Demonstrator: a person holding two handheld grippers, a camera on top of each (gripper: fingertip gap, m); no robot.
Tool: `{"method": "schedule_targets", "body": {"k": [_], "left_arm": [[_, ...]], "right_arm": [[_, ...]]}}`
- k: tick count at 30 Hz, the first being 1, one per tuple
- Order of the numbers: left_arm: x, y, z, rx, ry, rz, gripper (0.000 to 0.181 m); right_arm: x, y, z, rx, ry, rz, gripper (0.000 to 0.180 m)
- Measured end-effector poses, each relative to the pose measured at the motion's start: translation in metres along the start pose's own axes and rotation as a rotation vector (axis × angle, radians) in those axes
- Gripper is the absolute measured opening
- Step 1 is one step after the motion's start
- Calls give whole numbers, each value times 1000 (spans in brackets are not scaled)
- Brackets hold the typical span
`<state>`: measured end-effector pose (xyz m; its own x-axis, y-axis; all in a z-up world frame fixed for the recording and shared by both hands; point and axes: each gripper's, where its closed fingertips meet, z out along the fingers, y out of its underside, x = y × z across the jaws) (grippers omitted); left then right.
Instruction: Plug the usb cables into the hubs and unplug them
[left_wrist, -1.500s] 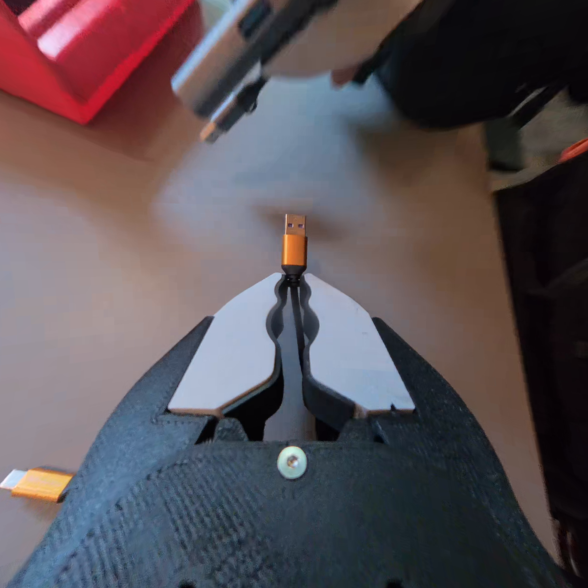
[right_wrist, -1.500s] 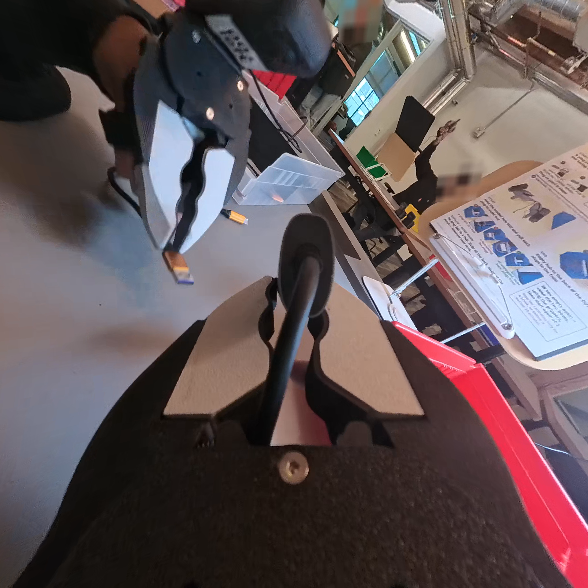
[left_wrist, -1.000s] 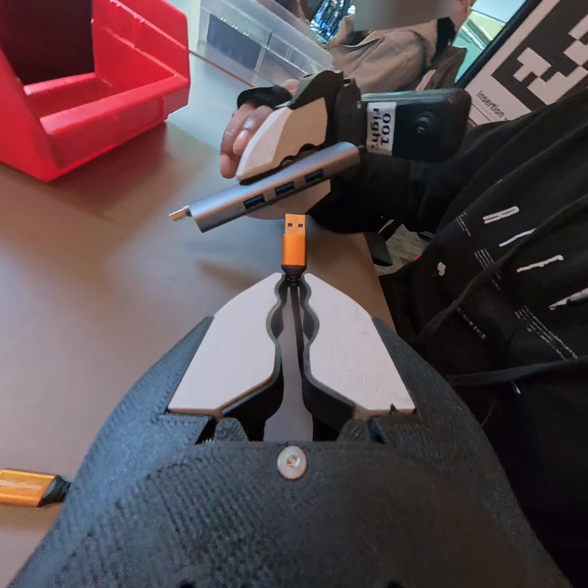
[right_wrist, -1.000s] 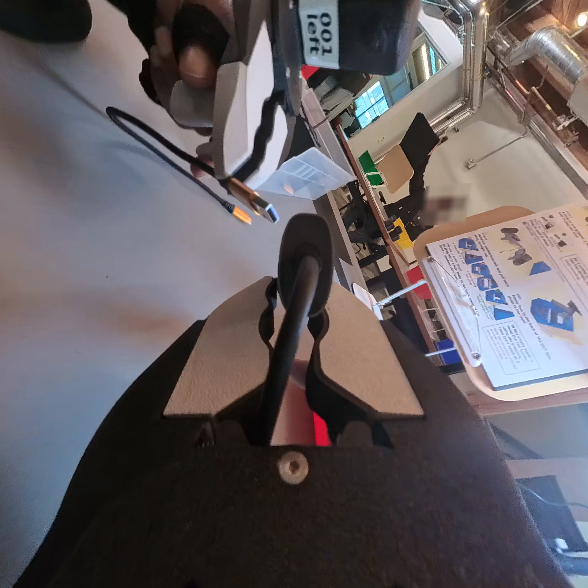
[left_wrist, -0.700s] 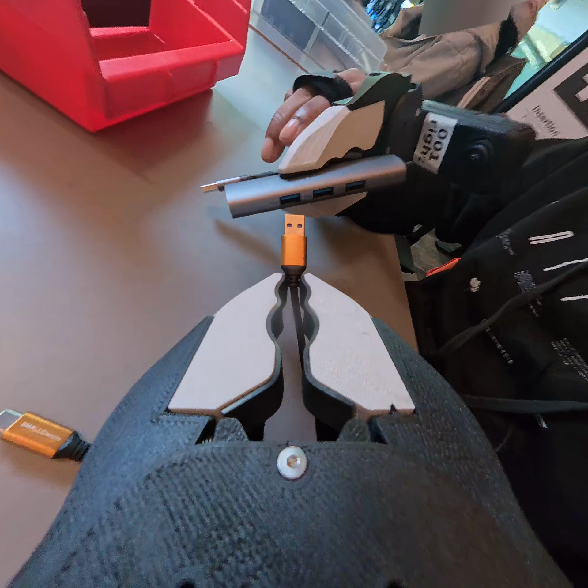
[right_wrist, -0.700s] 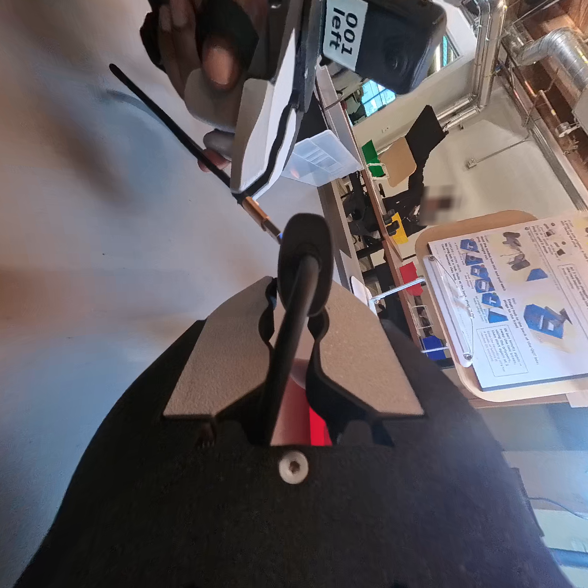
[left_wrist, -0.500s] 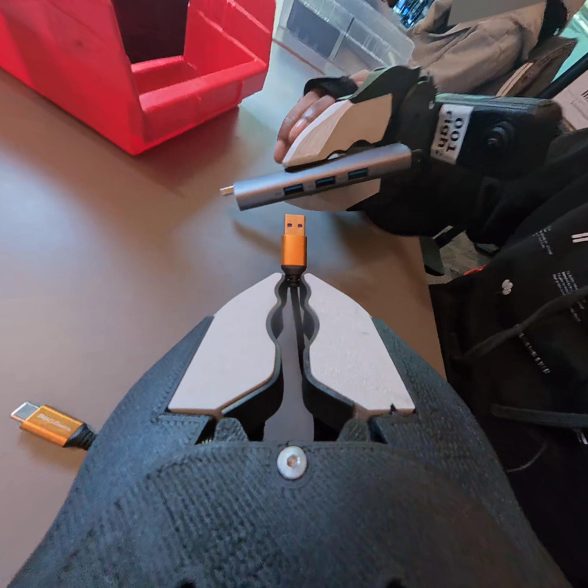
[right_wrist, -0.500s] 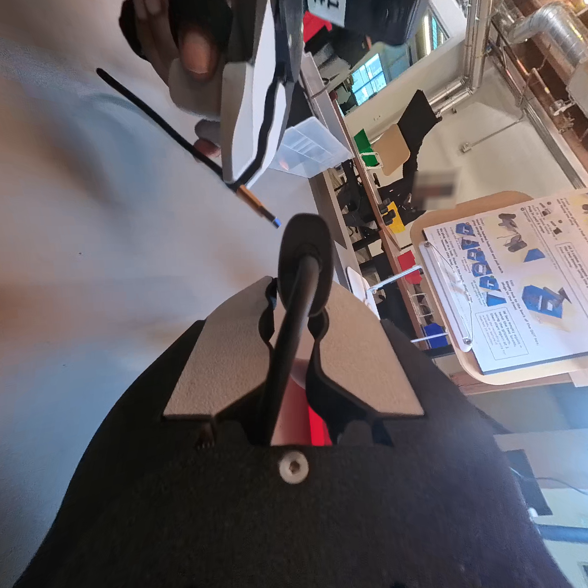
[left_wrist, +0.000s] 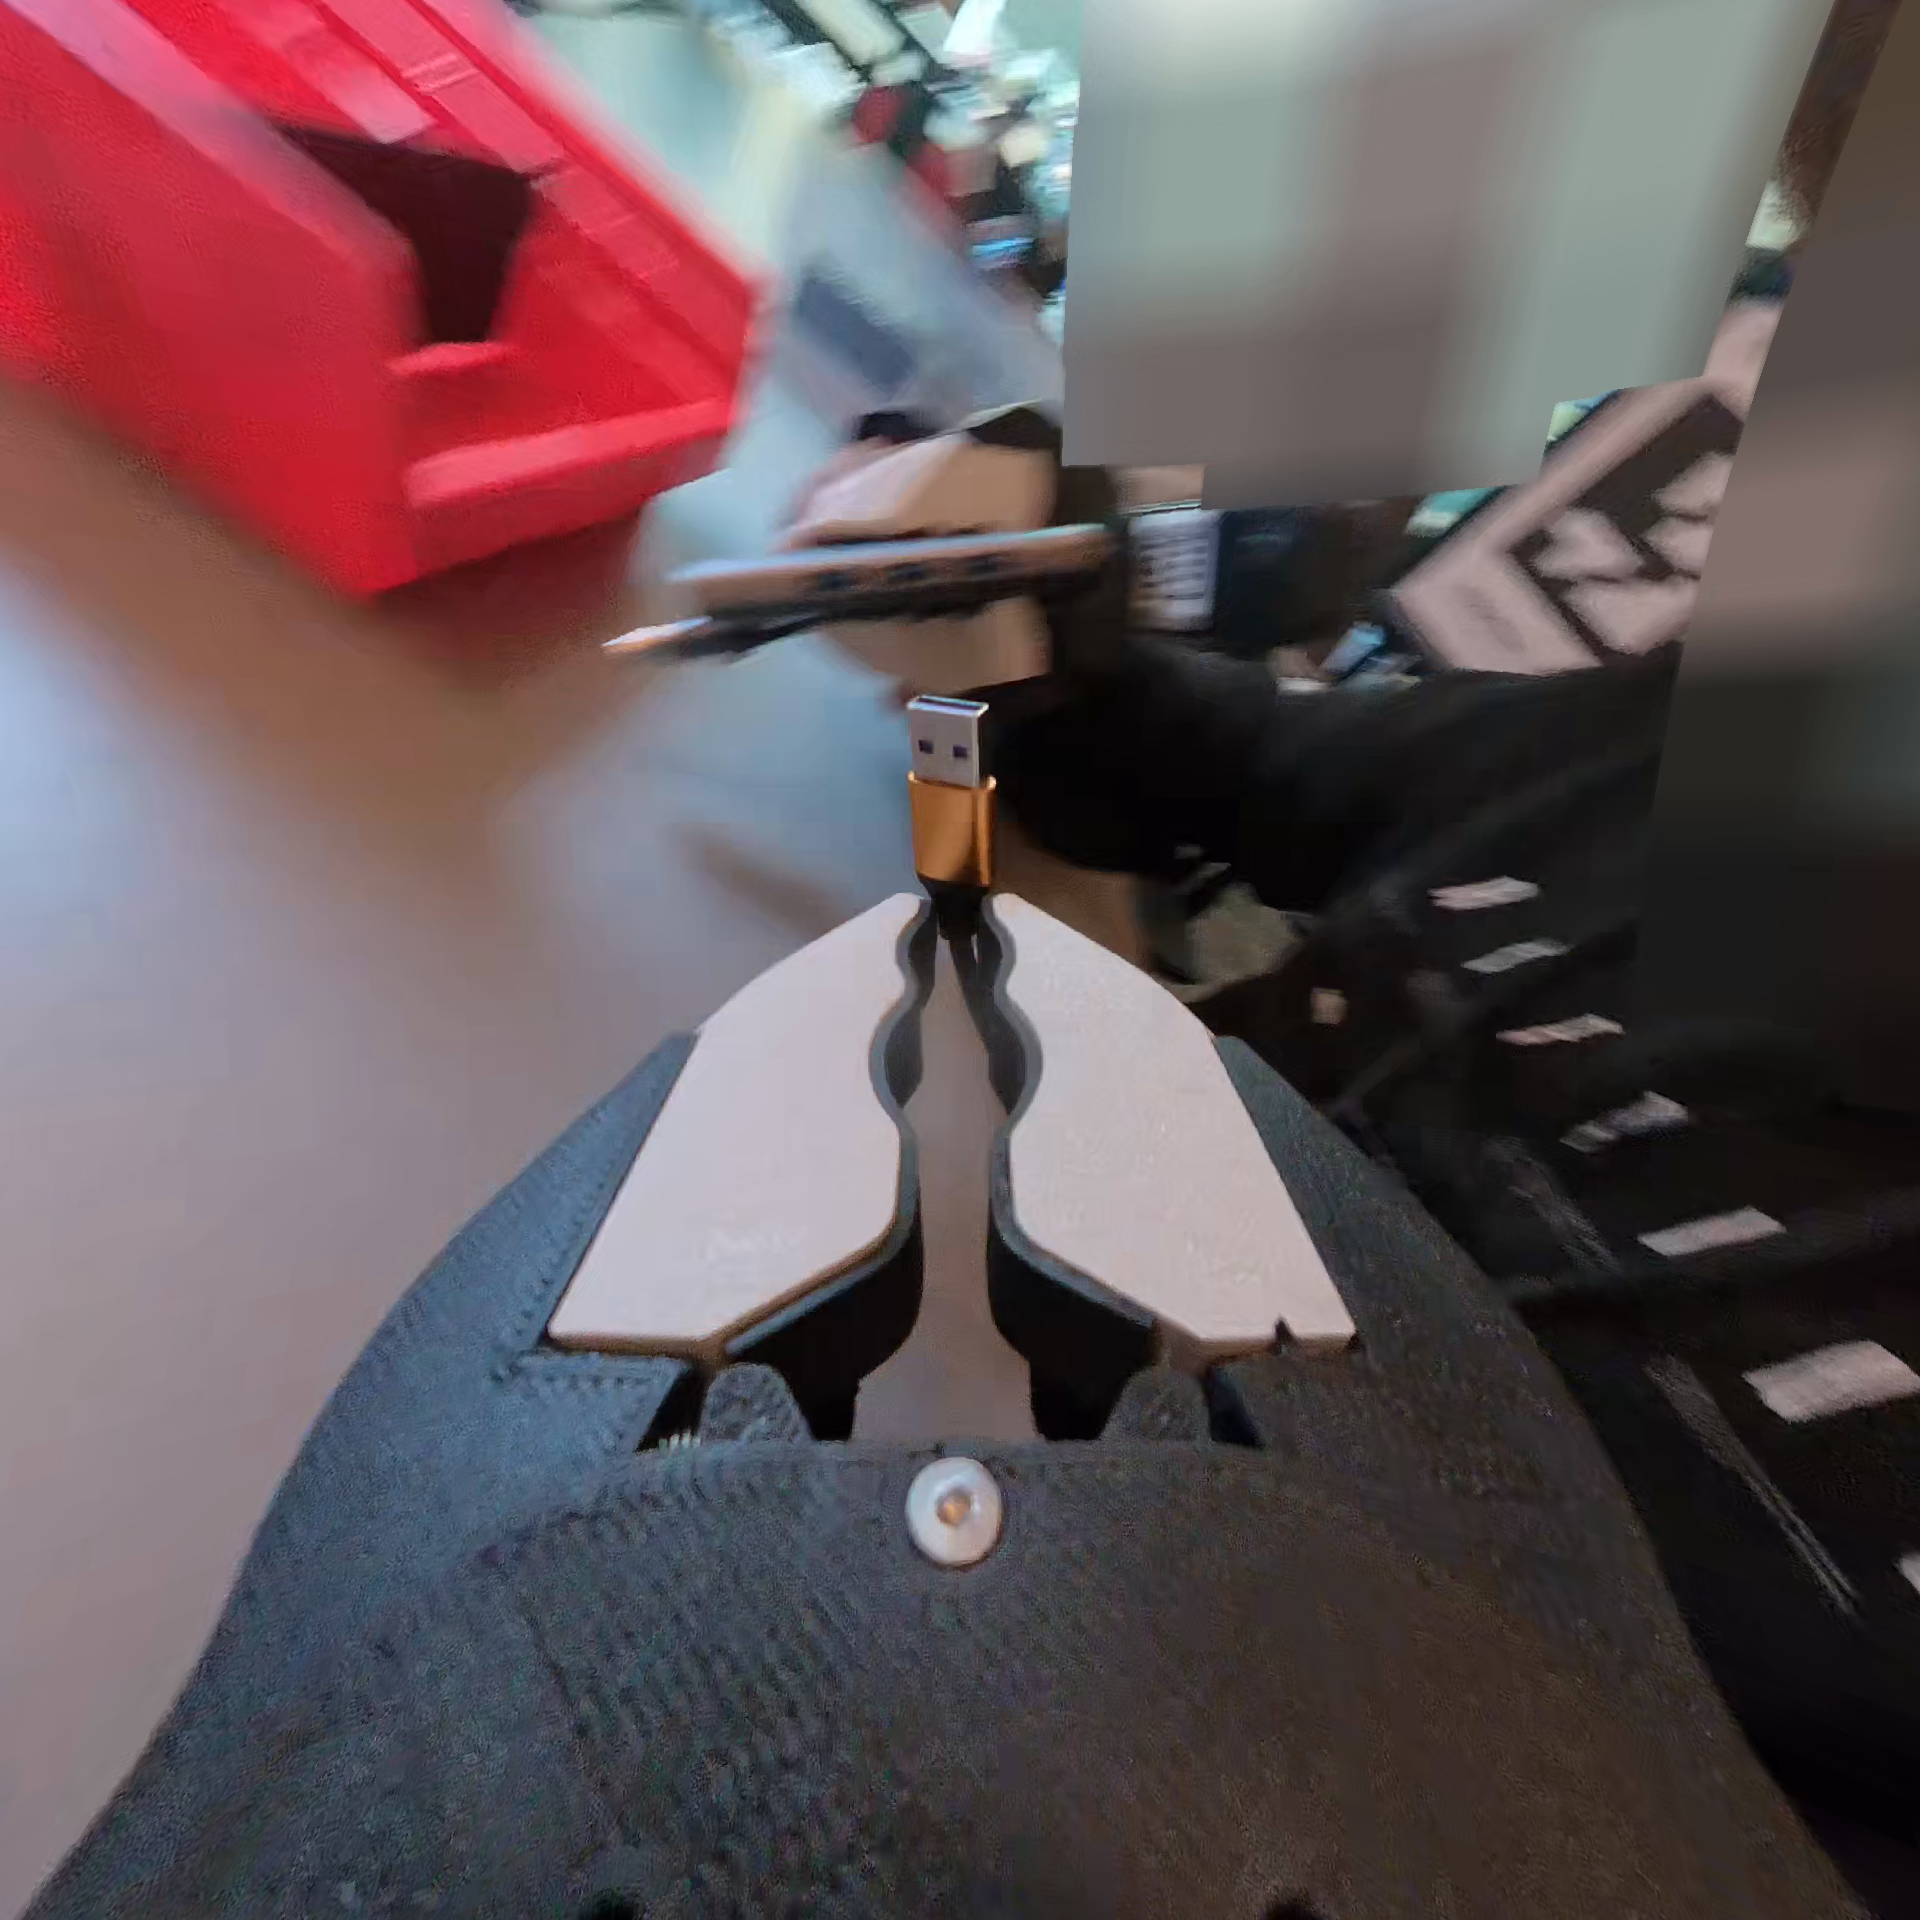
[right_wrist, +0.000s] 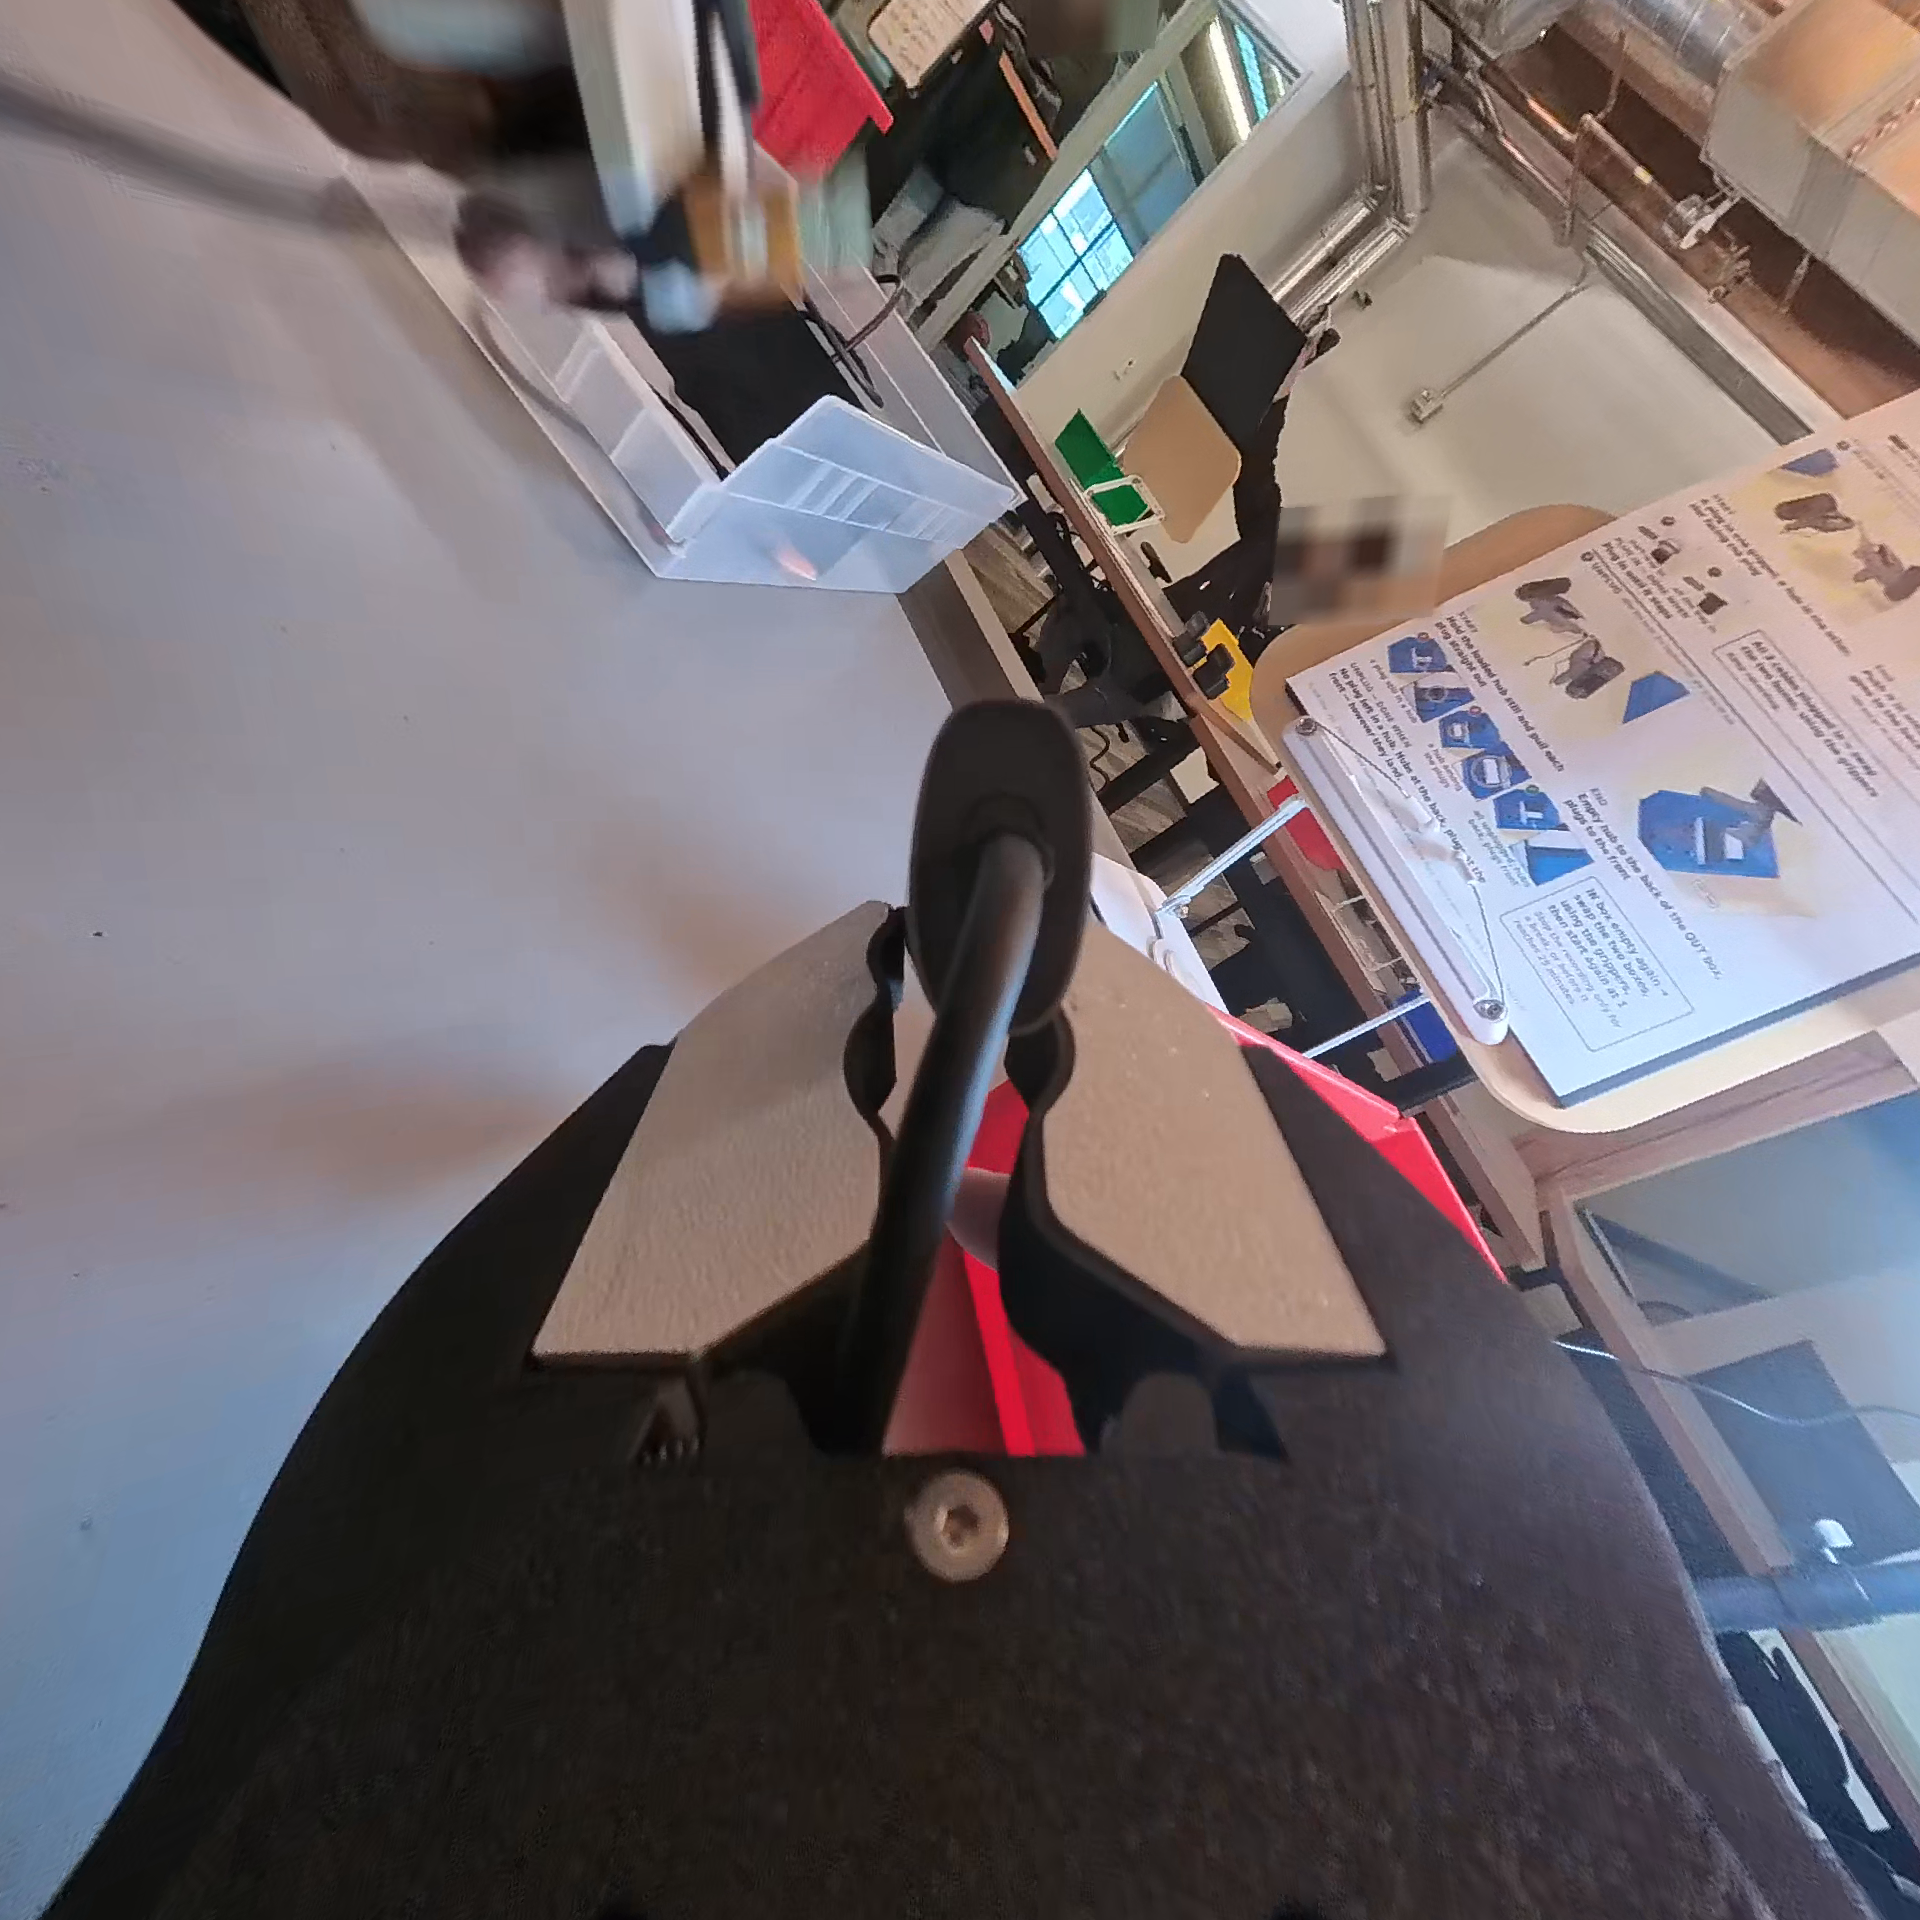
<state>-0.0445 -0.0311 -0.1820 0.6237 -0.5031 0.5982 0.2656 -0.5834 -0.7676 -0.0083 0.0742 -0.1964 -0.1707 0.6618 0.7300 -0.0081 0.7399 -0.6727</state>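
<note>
My left gripper (left_wrist: 953, 909) is shut on a black USB cable, just behind its orange plug (left_wrist: 951, 831), whose metal tip points forward. The grey hub (left_wrist: 894, 566) is blurred and lies level above and beyond the plug, its ports facing me, with a gap between them. The right gripper (left_wrist: 935, 499) holds it there. In the right wrist view my right gripper (right_wrist: 982, 935) is shut on the hub's black end (right_wrist: 992, 821), with its cord running back between the fingers. The left gripper (right_wrist: 707, 187) is a blur at the top.
A red bin (left_wrist: 312, 312) stands on the brown table (left_wrist: 260, 883) at the far left, and its edge shows under the right gripper (right_wrist: 1351, 1122). A clear plastic box (right_wrist: 831, 509) sits at the table's far edge. An instruction board (right_wrist: 1662, 779) stands to the right. Tip to tip, the grippers are about 12 centimetres apart.
Both views are now motion-blurred. The hub has moved up and farther from the plug. In the right wrist view the left gripper has slid up to the top edge.
</note>
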Motion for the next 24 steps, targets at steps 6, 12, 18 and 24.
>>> {"method": "schedule_targets", "body": {"k": [6, 12, 18, 24], "left_arm": [[-92, 48, -3, -228, -454, -53, 6], [-109, 56, -1, -338, -722, 71, 24], [-121, 62, 2, -382, -861, 74, 41], [-126, 57, 11, -459, -830, 199, 18]], "right_arm": [[-3, 3, 1, -11, -16, -4, 18], [-5, 3, 1, -16, -26, -3, 18], [-5, 1, 0, -15, -28, -3, 18], [-6, -2, 0, -12, -33, -12, 18]]}}
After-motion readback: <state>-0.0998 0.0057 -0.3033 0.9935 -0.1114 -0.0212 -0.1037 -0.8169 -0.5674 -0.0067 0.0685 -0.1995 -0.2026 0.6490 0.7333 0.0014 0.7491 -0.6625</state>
